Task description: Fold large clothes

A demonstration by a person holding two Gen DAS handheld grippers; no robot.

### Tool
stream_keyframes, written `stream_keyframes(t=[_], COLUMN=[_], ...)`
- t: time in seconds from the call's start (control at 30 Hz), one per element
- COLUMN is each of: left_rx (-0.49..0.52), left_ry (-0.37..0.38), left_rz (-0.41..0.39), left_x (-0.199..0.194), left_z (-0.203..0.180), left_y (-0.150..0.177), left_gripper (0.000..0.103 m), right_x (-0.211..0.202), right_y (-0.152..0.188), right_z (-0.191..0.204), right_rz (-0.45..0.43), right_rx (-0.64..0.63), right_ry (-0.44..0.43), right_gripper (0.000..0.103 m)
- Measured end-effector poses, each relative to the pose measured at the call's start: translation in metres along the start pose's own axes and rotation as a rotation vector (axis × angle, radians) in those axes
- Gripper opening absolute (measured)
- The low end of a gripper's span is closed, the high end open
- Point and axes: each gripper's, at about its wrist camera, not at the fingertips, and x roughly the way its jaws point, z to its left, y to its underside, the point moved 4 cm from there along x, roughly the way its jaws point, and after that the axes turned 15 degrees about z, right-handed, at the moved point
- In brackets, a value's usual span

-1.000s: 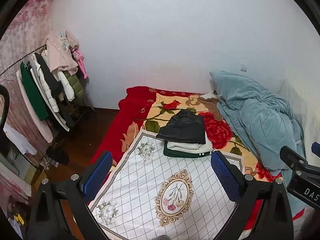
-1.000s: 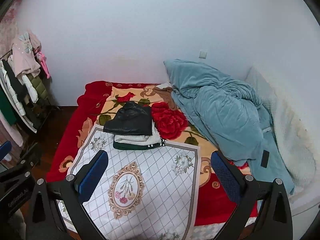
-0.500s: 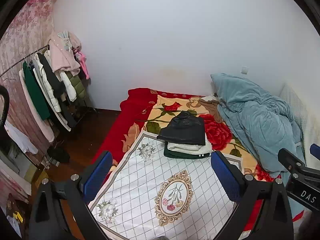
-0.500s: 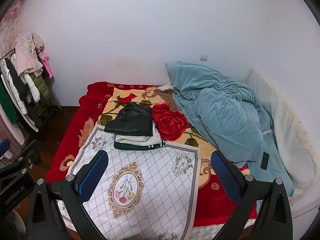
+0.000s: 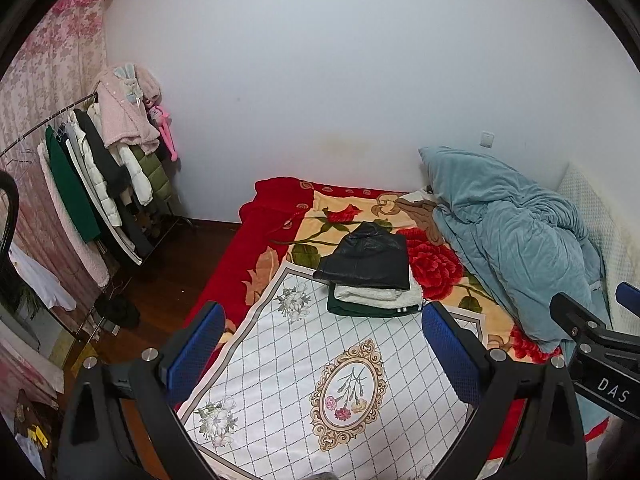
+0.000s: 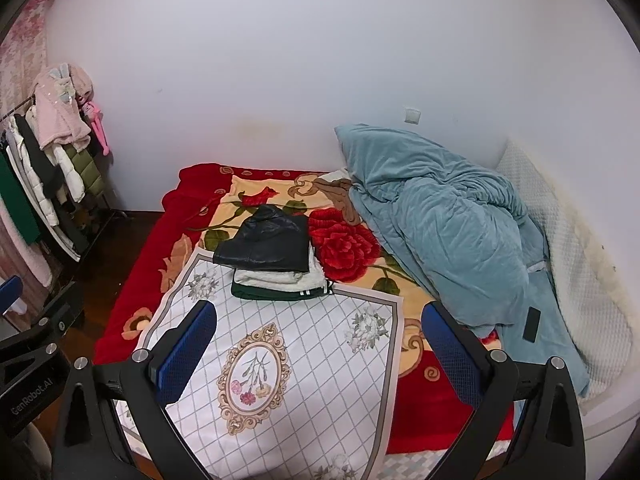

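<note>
A stack of folded clothes sits on the bed: a black jacket (image 5: 366, 256) on top, a white garment (image 5: 378, 294) under it, a dark green one (image 5: 360, 309) at the bottom. The stack also shows in the right wrist view (image 6: 268, 248). It rests at the far edge of a white diamond-patterned cloth (image 5: 304, 368) with a floral medallion. My left gripper (image 5: 324, 354) is open and empty, held high above this cloth. My right gripper (image 6: 312, 354) is open and empty, also well above the cloth (image 6: 288, 364).
A crumpled teal duvet (image 6: 444, 224) fills the bed's right side, with a black phone (image 6: 532, 324) on it. A clothes rack (image 5: 100, 184) with hanging coats stands left on the wooden floor. The red rose blanket (image 5: 428, 264) covers the bed. The right gripper's body (image 5: 600, 352) shows at the left view's edge.
Both views have tilted up and drifted slightly, so the bed sits a little lower in frame. The clothes stack has not moved and both grippers stay open.
</note>
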Motion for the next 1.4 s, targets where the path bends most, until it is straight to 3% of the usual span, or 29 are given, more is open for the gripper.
stream_keyframes(t=[0.63, 1.4], left_rx=[0.002, -0.004], left_ry=[0.010, 0.010], left_rz=[0.001, 0.000], left_x=[-0.005, -0.014], left_z=[0.002, 0.006], left_y=[0.000, 0.009], left_gripper=[0.100, 0.100], right_x=[0.006, 0.008], right_y=[-0.021, -0.014], right_z=[0.001, -0.001], right_rz=[0.004, 0.011], right_rx=[-0.022, -0.023], right_ry=[-0.012, -0.024], right_gripper=[0.103, 0.103])
